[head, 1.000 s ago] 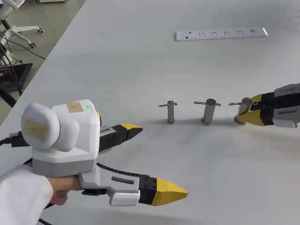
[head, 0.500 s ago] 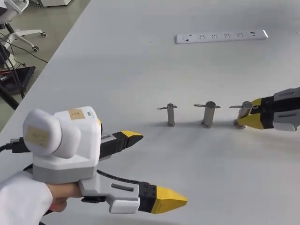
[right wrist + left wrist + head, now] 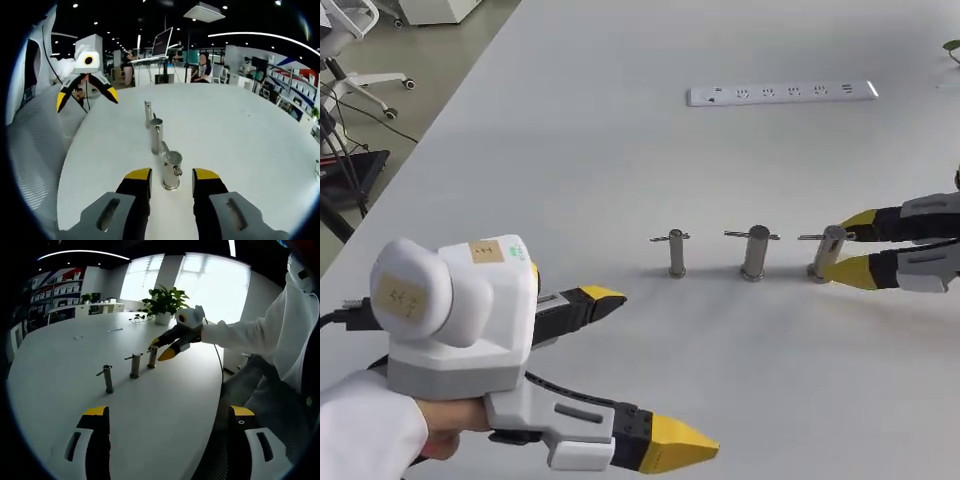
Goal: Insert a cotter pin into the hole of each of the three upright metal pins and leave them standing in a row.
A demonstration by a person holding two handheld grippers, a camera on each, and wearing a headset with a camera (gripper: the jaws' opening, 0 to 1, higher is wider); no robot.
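Now my right gripper (image 3: 848, 248) gapes around the 3 o'clock pin (image 3: 828, 250), likely slick and tippy: clamp mid-shaft; left gripper (image 3: 668, 369) gapes empty.

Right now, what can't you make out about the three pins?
- Right pin: head view, its cotter pin is too small to tell if fully through.
- Left pin: right gripper view, base hidden behind middle pin.
- Right gripper: head view, body cut off by the right edge.

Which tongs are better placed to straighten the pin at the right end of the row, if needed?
Right, probably. The right tongs are open with a tip on either side of that pin; the left tongs are open too, but well short of even the far pin.
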